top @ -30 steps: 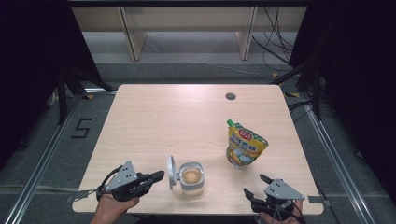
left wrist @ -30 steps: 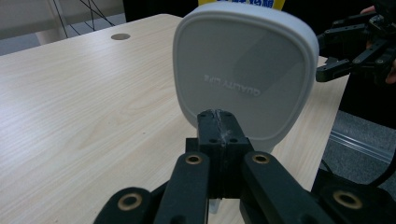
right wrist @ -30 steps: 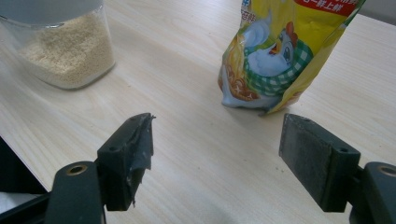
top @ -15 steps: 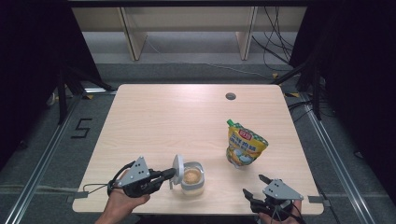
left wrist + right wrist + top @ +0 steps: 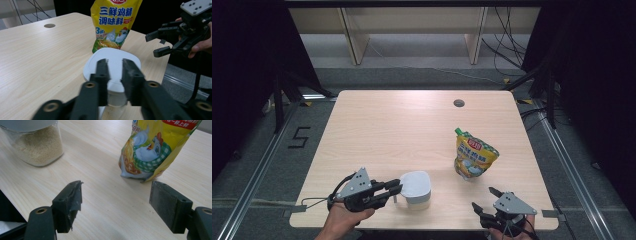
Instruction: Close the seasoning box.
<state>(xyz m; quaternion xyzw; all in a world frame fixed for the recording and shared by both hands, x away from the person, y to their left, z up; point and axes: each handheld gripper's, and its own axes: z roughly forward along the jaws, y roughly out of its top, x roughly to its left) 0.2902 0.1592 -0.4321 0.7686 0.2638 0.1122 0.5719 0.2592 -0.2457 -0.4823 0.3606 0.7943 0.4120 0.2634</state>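
The jar [image 5: 416, 192] stands near the front edge of the bench [image 5: 402, 125], a clear container of pale granules with its white lid [image 5: 112, 67] shut flat on top. The left gripper [image 5: 393, 189] lies level just to the left of the jar, its fingers [image 5: 102, 72] reaching over the near rim of the lid. In the left gripper view the two black fingers stand a narrow gap apart above the lid's near edge, and the lid spreads out beyond and below their tips. The fingers have just been opening; nothing is pinched between them, so they are released, and whether their tips brush the lid I cannot tell.

The yellow seasoning pouch [image 5: 473, 156] stands upright behind and to the right of the jar, near it but apart.

The right gripper [image 5: 484, 201] hovers at the bench's front edge, well to the right of the jar and in front of the pouch. Its fingers [image 5: 71, 200] are spread wide and released, with bare bench between them; the jar sits off beyond the left finger and the pouch beyond the right one.
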